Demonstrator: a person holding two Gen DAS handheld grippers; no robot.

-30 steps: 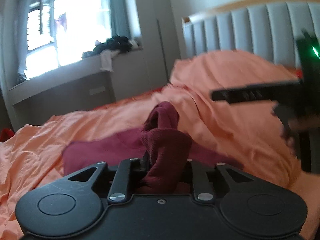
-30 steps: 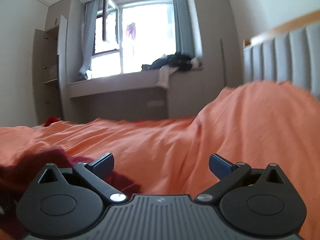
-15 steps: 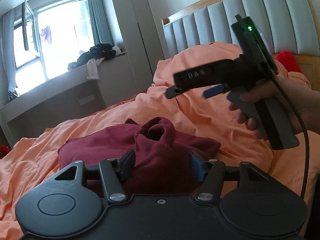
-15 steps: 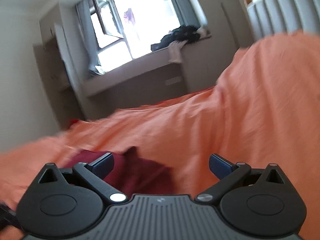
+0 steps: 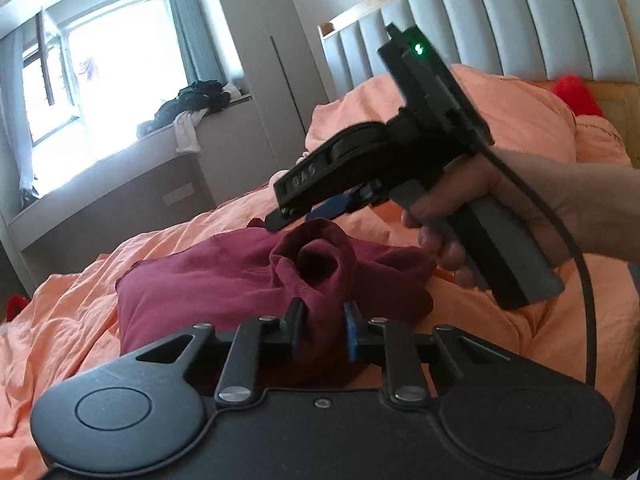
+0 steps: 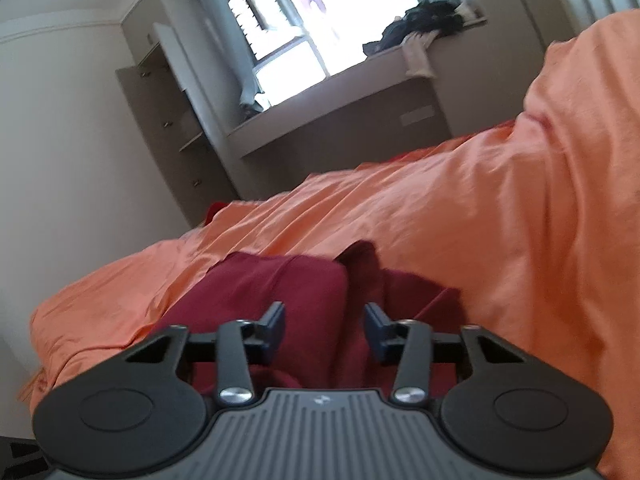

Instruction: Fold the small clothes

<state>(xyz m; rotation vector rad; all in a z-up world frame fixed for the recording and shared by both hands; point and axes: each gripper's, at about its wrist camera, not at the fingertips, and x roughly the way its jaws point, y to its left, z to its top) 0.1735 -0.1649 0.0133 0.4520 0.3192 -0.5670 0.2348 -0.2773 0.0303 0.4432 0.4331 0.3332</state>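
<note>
A dark red garment [image 5: 200, 280] lies on the orange bedsheet [image 5: 80, 300], with one part bunched up into a raised tube. My left gripper [image 5: 324, 324] is closing, and its pads press on the base of that raised fold. A hand [image 5: 500, 200] holds my right gripper [image 5: 304, 216] just over the far top of the fold, pointing left. In the right wrist view the right gripper [image 6: 325, 320] hangs over the garment [image 6: 280, 288]. Its jaws are closing, red cloth shows in the gap, and the pads stand apart from it.
A grey padded headboard [image 5: 520, 20] and heaped orange bedding [image 5: 500, 112] rise behind the right hand. A red item [image 5: 576, 96] sits by the headboard. Dark clothes [image 5: 192, 100] lie on the window ledge, beside a wardrobe [image 5: 260, 60]. Open shelves [image 6: 160, 100] stand left of the window.
My left jaws opened around the raised fold, then closed on it again. The right gripper came down and in over the garment, rolled, and its wide jaws narrowed.
</note>
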